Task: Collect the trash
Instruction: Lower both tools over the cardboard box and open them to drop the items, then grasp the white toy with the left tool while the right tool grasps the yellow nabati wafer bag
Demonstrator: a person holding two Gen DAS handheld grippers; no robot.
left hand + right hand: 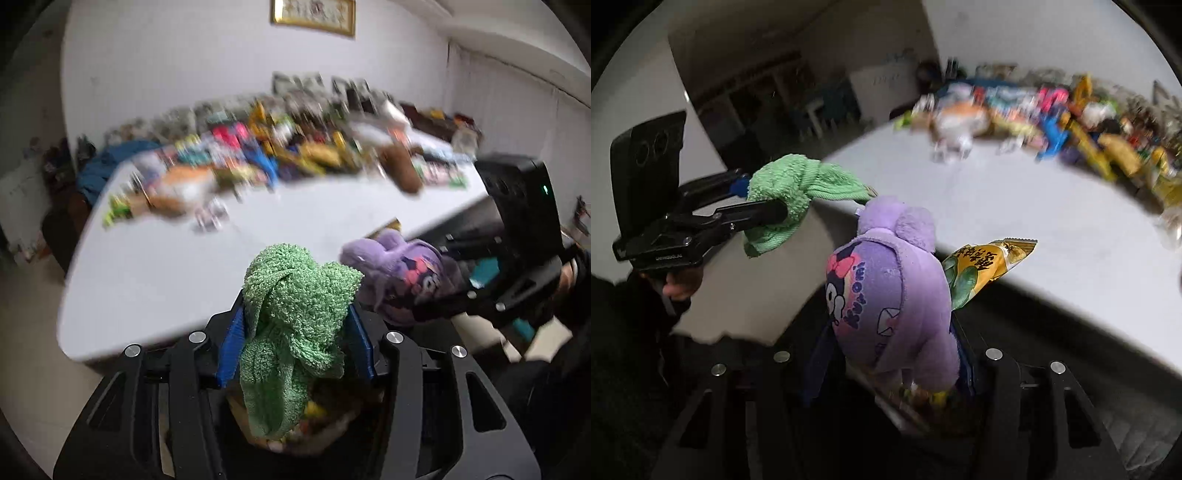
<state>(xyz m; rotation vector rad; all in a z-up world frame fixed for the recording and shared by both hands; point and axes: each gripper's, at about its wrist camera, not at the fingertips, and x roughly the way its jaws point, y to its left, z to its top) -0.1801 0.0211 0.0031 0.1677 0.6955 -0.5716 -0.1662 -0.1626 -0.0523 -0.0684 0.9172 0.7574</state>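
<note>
My left gripper (295, 325) is shut on a crumpled green towel (295, 314), held in the air off the near edge of the white table (166, 280). The towel also shows in the right wrist view (790, 192). My right gripper (894, 354) is shut on a purple Kuromi plush (890, 295), which hangs beside the towel (402, 273). A yellow-green snack packet (982, 269) sticks out behind the plush; I cannot tell whether it is gripped with it.
A blurred heap of colourful packets and toys (280, 155) covers the far half of the table. A gold-framed picture (314, 14) hangs on the wall. Dark furniture (768, 107) stands at the left of the room.
</note>
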